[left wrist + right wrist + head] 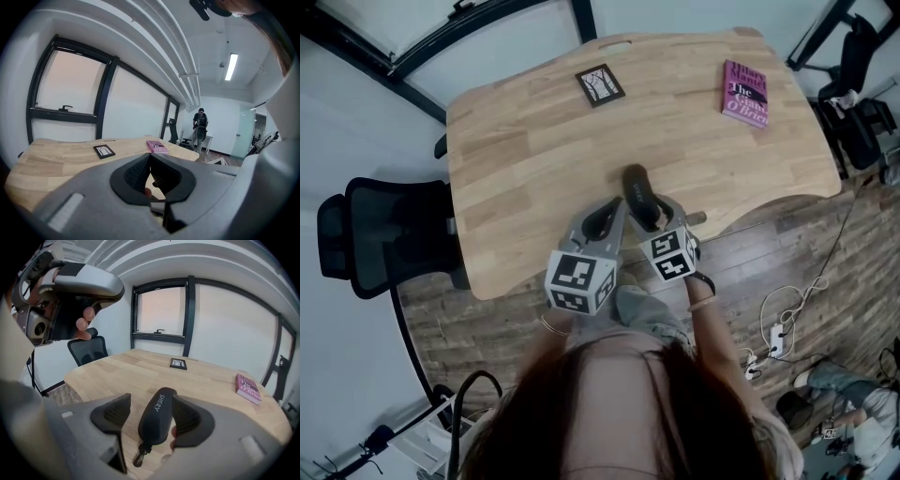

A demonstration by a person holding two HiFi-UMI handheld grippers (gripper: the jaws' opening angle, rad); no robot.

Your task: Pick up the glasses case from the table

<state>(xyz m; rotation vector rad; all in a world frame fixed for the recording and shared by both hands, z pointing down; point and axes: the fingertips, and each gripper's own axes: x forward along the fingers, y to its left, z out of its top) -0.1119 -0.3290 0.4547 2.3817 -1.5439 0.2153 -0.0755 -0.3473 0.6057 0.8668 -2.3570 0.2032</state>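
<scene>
The glasses case is a black, elongated soft case with white lettering and a small clip at its near end. It lies on the wooden table close to the front edge. My right gripper straddles it with the jaws apart. In the right gripper view the case rests against the right pad, and a clear gap separates it from the left pad. My left gripper hovers just left of the right one, raised off the table, its pads meeting with nothing between them.
A pink book lies at the far right of the table and a small black picture frame near the far edge. A black office chair stands left of the table. Cables lie on the wooden floor at the right.
</scene>
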